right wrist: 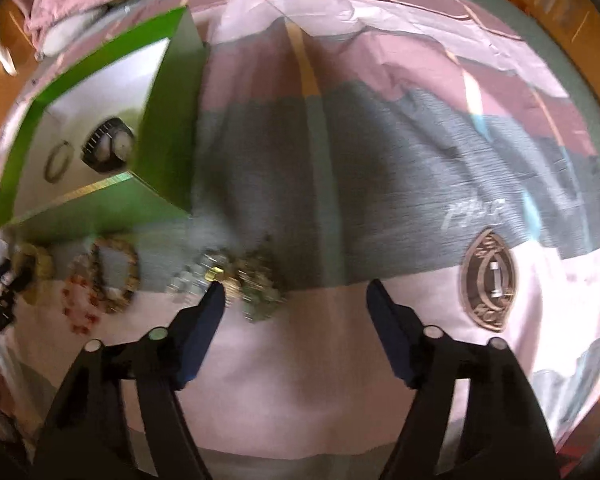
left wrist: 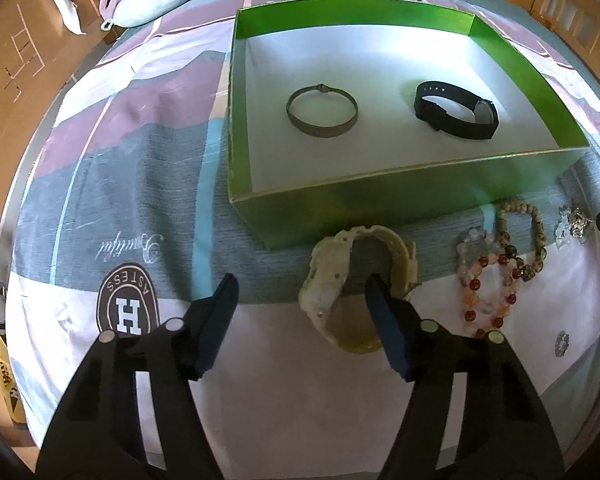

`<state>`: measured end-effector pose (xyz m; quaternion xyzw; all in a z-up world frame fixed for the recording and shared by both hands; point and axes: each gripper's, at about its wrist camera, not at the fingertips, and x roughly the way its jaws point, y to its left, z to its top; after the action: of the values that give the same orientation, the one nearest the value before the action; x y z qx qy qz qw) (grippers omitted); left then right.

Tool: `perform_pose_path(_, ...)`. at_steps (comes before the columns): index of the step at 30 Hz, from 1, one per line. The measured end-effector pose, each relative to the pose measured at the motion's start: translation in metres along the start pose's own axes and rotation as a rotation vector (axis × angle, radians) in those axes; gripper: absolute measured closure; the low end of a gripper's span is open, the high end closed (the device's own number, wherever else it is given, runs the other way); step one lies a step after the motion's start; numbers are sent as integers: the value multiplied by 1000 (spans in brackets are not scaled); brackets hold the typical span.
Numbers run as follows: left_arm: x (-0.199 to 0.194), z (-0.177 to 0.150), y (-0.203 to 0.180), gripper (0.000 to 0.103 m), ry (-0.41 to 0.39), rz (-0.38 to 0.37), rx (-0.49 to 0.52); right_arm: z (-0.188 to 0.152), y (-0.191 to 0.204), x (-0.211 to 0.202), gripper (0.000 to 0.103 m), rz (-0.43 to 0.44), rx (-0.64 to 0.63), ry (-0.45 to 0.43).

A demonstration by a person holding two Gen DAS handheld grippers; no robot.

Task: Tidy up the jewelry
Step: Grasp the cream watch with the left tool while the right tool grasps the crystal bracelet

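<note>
Left view only: the cream watch point(left wrist: 356, 280) shows sharp here, lying on its side on the bedspread point(left wrist: 120, 184) just in front of the green box point(left wrist: 340, 204); the right finger of the left tongs point(left wrist: 302, 284) is inside the strap's loop, the left finger well out to the side on bare cloth.
Right view only: blurred, it shows a glittery tangle of jewelry point(right wrist: 256, 284) at the left finger of the right tongs point(right wrist: 296, 288); whether the finger touches it I cannot tell.
Left tongs: apart, not clamped on the watch strap.
Right tongs: apart, with only pale bedspread between the fingers (the tangle sits at the left fingertip).
Loose pieces: beside the cream watch lie a red-and-pink bead bracelet point(left wrist: 488, 292) and a tan bead bracelet point(left wrist: 520, 236), overlapping each other; further right, a small sparkly piece point(left wrist: 572, 224), near the edge of the view.
Edges: the box's near wall stands just behind the row of loose jewelry, almost touching the cream watch.
Open room: left of the left tongs and right of the right tongs the bed is bare cloth with printed badges point(left wrist: 128, 304).
Box contents: a thin metal bangle point(left wrist: 322, 110) at left and a black watch point(left wrist: 456, 110) at right, well apart on the white floor, with much floor free.
Far end: a pale pillow point(left wrist: 152, 4) and rumpled pink bedding beyond the box.
</note>
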<state>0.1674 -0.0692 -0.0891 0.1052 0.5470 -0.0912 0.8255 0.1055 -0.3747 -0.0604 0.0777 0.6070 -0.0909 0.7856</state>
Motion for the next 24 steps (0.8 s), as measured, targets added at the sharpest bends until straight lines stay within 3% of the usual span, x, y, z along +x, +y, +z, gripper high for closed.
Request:
perform_pose_path(3, 5, 1, 2, 46, 14, -15, -11, -1, -7, 7, 31, -9, 18, 25)
perform_pose_path(7, 11, 0, 2, 45, 25, -15, -8, 0, -12, 16, 32, -8, 35, 38)
perform_pose_path(10, 12, -1, 2, 42, 26, -17, -7, 3, -9, 25, 48, 14, 33, 49)
perform_pose_path(12, 10, -2, 2, 36, 22, -14, -6, 3, -5, 29, 51, 25, 24, 47)
perform_pose_path(13, 9, -2, 2, 34, 17, -12, -6, 4, -3, 30, 58, 14, 18, 44)
perform_pose_path(20, 3, -2, -1, 31, 4, -8, -2, 1, 17, 30, 81, -19, -28, 19)
perform_pose_path(24, 2, -3, -1, 31, 2, -2, 1, 1, 26, 28, 87, -26, -24, 17)
